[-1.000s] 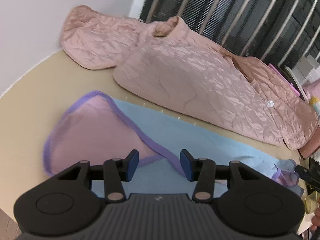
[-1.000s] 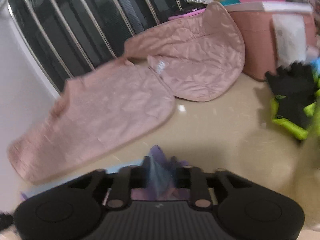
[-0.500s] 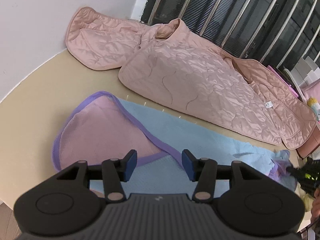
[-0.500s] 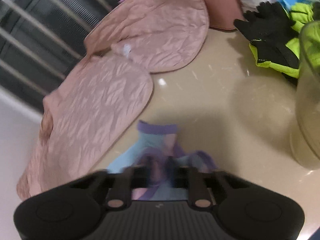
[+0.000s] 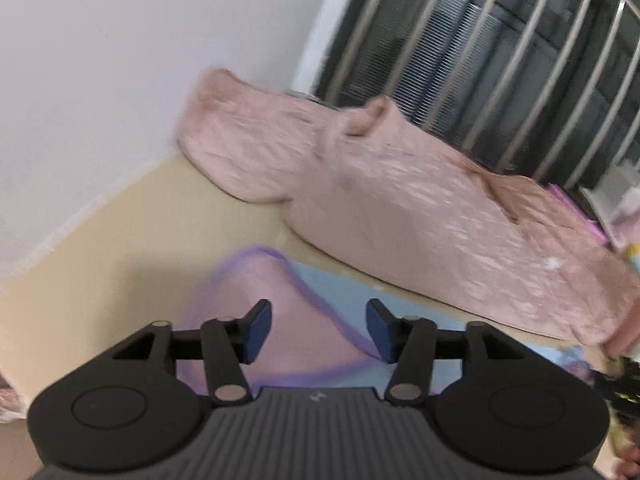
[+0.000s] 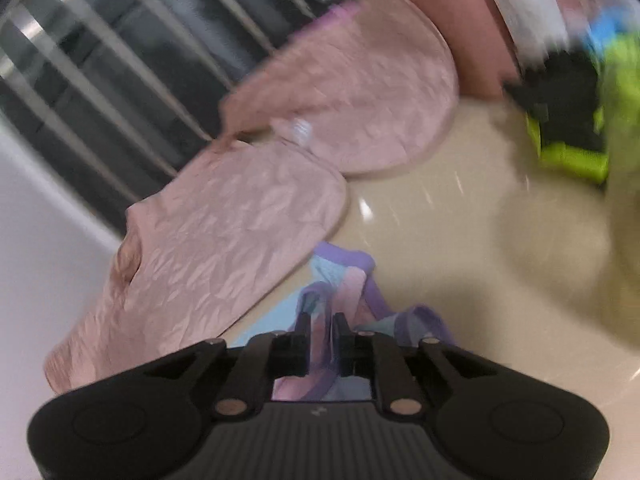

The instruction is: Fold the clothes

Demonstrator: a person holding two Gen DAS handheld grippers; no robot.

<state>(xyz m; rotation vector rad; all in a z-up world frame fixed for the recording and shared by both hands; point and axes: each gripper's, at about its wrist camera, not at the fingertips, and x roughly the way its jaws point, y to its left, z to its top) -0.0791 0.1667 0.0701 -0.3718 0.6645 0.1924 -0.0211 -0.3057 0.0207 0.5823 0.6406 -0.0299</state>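
Note:
A light-blue garment with purple trim and a pink lining [image 5: 276,320] lies on the beige table [image 5: 120,264]. My left gripper [image 5: 319,330] is open just above its folded-back pink part, with nothing between the blue pads. In the right wrist view my right gripper [image 6: 321,334] is shut on the garment's other end [image 6: 348,280], a bunched blue, pink and purple edge that sticks up between the fingers. A pink quilted jacket [image 5: 400,204] is spread out behind the blue garment, also seen as the quilted jacket [image 6: 248,216] left of the right gripper.
A white wall [image 5: 120,80] and a barred window [image 5: 500,60] close off the far side. Black and neon-yellow gloves [image 6: 568,120] and a pink box [image 6: 472,40] sit at the right. Bare table surface [image 6: 460,248] lies right of the held cloth.
My left gripper has tilted up and moved closer to the pink lining, still open. My right gripper keeps its hold on the garment's end, and its view has swung; both views are blurred by motion.

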